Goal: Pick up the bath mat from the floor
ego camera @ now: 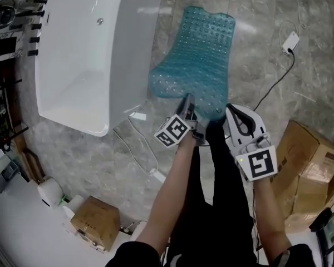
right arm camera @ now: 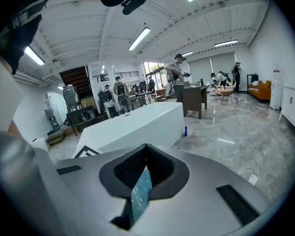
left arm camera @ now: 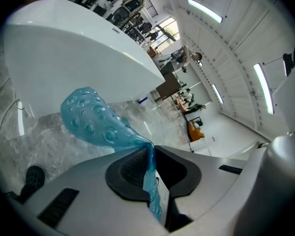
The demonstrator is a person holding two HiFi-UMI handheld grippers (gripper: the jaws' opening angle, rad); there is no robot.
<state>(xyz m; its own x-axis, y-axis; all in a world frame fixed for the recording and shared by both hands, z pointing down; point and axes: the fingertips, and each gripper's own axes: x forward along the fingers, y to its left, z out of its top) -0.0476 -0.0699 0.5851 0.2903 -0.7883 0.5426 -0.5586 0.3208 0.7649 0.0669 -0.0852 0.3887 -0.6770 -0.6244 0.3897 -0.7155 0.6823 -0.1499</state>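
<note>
1. Upper left of the head view: a white bathtub (ego camera: 83, 54) stands on the grey marble floor (ego camera: 128, 154). A small cardboard box (ego camera: 96, 222) sits at the lower left, well clear of the work.
2. Centre: the teal bath mat (ego camera: 197, 54), studded with suction cups, runs from the top of the frame down to the two grippers. Its near edge is raised and bunched. The far end looks to trail on or just above the floor, though which is hard to tell.
3. Centre left: the left gripper (ego camera: 189, 103) has its jaws clamped narrow on the mat's near edge. Its own view shows the mat (left arm camera: 91, 119) folding into a thin strip pinched between the pads (left arm camera: 132, 166).
4. Centre right: the right gripper (ego camera: 229, 114) is closed on the same edge just beside it, a sliver of teal (right arm camera: 140, 193) pressed between its jaws. Two grips probably keep the floppy sheet from twisting or slipping.
5. Right: a cable (ego camera: 275, 82) crosses the floor to a white adapter (ego camera: 290, 40). A larger carton (ego camera: 309, 160) stands at the lower right.
</note>
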